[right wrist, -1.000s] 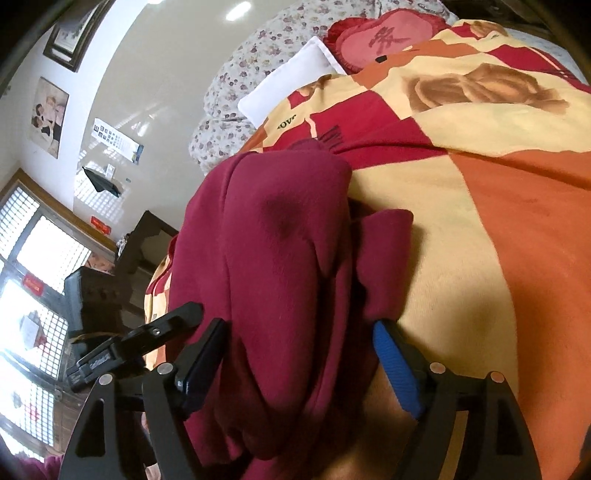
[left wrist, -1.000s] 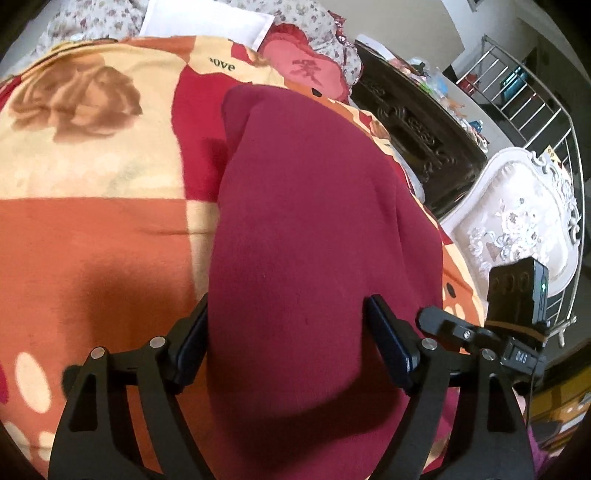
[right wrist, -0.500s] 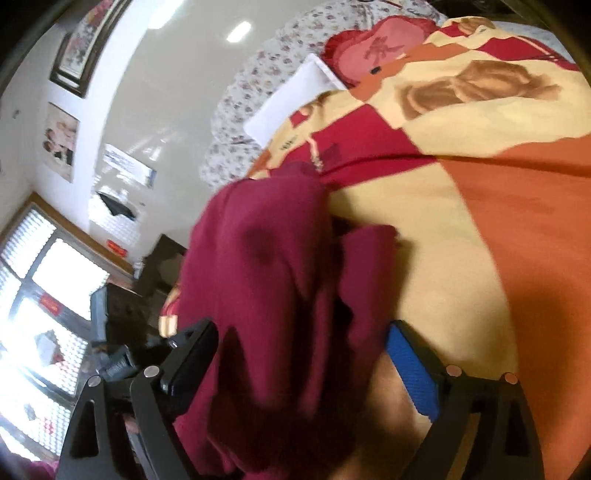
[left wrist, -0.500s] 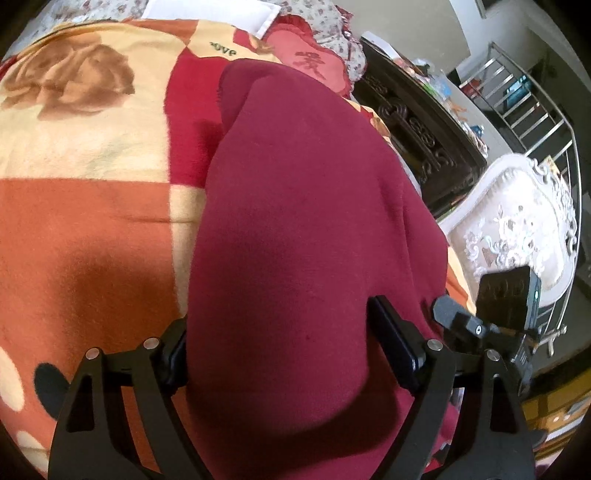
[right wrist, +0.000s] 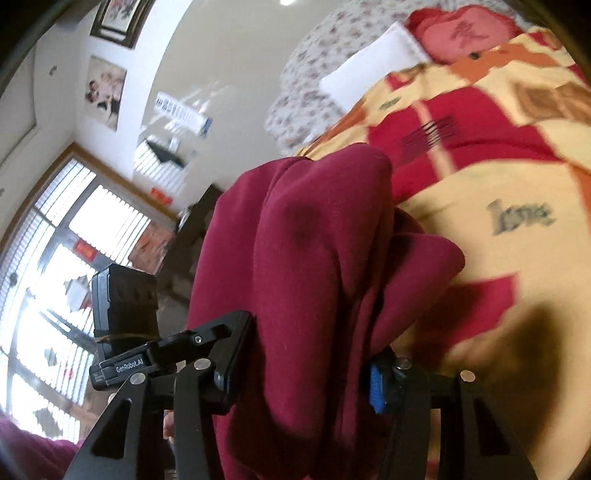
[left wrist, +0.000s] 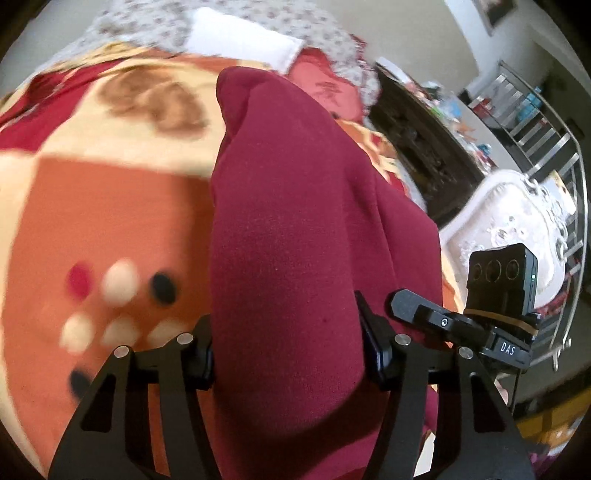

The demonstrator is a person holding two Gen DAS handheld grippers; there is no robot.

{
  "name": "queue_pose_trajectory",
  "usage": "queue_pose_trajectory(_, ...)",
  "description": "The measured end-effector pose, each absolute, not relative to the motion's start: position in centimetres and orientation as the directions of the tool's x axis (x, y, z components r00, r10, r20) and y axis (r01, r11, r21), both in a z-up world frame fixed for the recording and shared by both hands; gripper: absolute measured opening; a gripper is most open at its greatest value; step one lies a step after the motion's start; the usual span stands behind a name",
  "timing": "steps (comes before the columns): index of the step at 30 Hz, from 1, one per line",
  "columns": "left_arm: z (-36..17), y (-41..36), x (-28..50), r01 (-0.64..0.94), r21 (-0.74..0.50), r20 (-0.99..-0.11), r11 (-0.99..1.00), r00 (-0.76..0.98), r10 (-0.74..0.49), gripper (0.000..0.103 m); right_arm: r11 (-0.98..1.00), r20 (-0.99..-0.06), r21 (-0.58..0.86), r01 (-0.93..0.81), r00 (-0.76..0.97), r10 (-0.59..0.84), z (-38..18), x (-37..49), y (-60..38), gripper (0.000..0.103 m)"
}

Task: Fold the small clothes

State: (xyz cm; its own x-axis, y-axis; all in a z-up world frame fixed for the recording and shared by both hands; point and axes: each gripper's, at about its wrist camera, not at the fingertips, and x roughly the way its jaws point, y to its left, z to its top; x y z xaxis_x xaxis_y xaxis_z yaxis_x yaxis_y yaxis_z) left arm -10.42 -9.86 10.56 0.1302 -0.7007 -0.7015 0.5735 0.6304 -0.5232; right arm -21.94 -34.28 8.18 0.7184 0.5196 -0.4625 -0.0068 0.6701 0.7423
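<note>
A dark red fleece garment (left wrist: 295, 221) is bunched in a long fold and held up over a patterned bedspread (left wrist: 92, 206). My left gripper (left wrist: 286, 354) is shut on the garment's thick near end, with cloth filling the gap between its jaws. In the right wrist view the same garment (right wrist: 314, 258) hangs in folds between the jaws of my right gripper (right wrist: 306, 373), which is shut on it. The right gripper's body with a black sensor block (left wrist: 498, 284) shows at the left view's right edge. The fingertips of both grippers are hidden by cloth.
The bedspread (right wrist: 498, 184) is orange, cream and red. A white pillow (left wrist: 243, 40) and a red heart cushion (right wrist: 465, 33) lie at the bed's head. A dark carved cabinet (left wrist: 424, 136), a white ornate chair (left wrist: 517, 218) and a metal railing stand to the right. A window (right wrist: 55, 277) is at the left.
Both grippers have lifted and pulled back with the garment; the jaws have closed tighter on the cloth. The right wrist view has swung up toward the wall and window.
</note>
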Motion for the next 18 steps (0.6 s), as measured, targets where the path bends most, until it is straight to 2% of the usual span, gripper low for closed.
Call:
queue_pose_trajectory(4,7.3,-6.9,-10.6,0.511,-0.503,-0.756,0.697,0.131,-0.642,0.059,0.684,-0.544,0.728,0.048,0.647,0.534,5.4,-20.3,-30.9,0.052)
queue_pose_trajectory(7,5.0,-6.0,-10.5,0.476,-0.494,-0.788,0.727,0.108,-0.606,0.062,0.729,-0.644,0.673,0.127,0.585,0.492,3.7,-19.7,-29.6,0.054)
queue_pose_trajectory(13,8.5,-4.6,-12.0,0.548,-0.383,-0.783,0.744,0.234,-0.576,0.062,0.795,-0.672,0.590,0.141,0.632,0.386,7.4,-22.0,-30.1,0.056)
queue_pose_trajectory(18,9.9,-4.2,-11.6,0.551,-0.318,-0.751,0.771,0.350,-0.560,0.064,0.806,-0.595,0.587,0.082,0.718,0.360,11.1,-21.5,-30.1,0.056)
